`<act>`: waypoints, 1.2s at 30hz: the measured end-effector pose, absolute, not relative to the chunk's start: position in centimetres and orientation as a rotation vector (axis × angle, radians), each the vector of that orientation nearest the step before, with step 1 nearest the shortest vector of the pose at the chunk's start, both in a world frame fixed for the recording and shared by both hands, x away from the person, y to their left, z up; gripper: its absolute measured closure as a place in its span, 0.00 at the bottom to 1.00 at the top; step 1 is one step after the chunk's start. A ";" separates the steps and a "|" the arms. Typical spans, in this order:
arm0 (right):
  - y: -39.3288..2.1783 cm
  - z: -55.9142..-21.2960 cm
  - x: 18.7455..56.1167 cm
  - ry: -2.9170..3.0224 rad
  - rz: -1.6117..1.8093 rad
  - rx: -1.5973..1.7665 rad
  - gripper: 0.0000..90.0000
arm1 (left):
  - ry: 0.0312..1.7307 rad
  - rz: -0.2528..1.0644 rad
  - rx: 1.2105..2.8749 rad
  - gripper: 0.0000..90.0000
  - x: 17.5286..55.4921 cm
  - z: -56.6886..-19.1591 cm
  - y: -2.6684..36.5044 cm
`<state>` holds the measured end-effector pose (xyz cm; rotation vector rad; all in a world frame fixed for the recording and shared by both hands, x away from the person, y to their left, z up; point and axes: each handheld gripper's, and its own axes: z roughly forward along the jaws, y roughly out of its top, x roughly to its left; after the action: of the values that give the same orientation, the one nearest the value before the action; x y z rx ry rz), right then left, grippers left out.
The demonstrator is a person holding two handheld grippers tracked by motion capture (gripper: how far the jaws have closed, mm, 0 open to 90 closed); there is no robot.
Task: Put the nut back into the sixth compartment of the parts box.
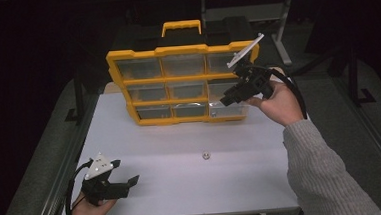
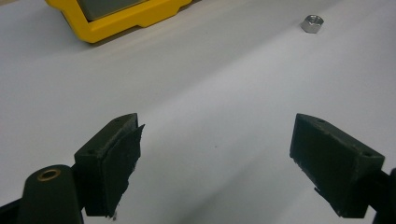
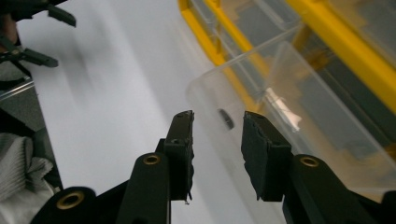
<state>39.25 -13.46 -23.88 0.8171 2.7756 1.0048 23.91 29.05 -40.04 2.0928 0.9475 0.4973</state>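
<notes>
The left gripper (image 1: 128, 184) rested spread and empty near the nut (image 1: 206, 155), while the right gripper (image 3: 215, 135), slack, had apparently released the clear drawer (image 3: 280, 107) of the yellow organizer (image 1: 140, 54); retreating seemed next.

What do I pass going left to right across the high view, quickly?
Left hand-held gripper → hex nut on the white table → right hand-held gripper at the yellow organizer → person's grey sleeve.
</notes>
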 end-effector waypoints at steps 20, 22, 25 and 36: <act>-10.5 -31.1 35.8 2.899 1.000 0.679 0.64 | 0.949 0.492 2.099 0.17 23.9 -40.1 29.0; -10.3 -32.1 35.8 2.908 0.996 0.683 0.63 | 0.950 0.492 2.097 0.17 23.9 -40.1 29.0; -9.9 -33.3 35.7 2.929 0.986 0.706 0.63 | 0.947 0.493 2.103 0.17 23.9 -40.1 29.0; -8.5 -36.7 36.0 2.947 0.934 0.714 0.63 | 0.957 0.489 2.092 0.17 23.9 -40.1 29.1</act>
<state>36.00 -8.53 -36.75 0.7143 2.9467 0.9339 23.87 29.05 -40.08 2.0918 0.9569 0.4886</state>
